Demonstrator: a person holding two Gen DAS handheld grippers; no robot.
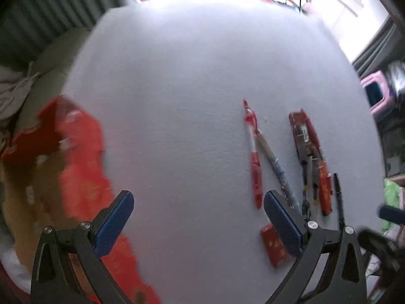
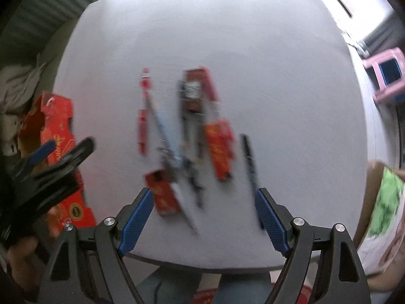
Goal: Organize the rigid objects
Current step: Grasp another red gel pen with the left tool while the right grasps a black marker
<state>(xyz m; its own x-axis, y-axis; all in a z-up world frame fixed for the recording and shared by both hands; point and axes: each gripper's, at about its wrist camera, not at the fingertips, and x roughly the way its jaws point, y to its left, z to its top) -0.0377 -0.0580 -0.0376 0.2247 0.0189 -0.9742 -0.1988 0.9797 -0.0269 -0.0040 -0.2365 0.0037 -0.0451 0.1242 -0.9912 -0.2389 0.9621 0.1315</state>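
On a white table (image 1: 177,88) lies a row of stationery: a red pen (image 1: 254,162), a pale blue pen (image 1: 276,164), a dark red pack with pens (image 1: 305,136), a small orange-red box (image 1: 325,190), a black pen (image 1: 338,197) and a small red box (image 1: 274,247). The right wrist view shows the same items blurred: the red pen (image 2: 143,116), the pack (image 2: 197,91), the orange-red box (image 2: 219,149), the black pen (image 2: 249,159) and the small red box (image 2: 162,195). My left gripper (image 1: 198,220) is open and empty above the table, left of the row. My right gripper (image 2: 203,215) is open and empty, just before the row.
An open red cardboard box (image 1: 76,157) sits at the table's left edge, also in the right wrist view (image 2: 55,126). The left gripper shows there at the far left (image 2: 50,167). A pink stool (image 2: 387,73) stands to the right. Crumpled cloth (image 1: 12,88) lies on the left.
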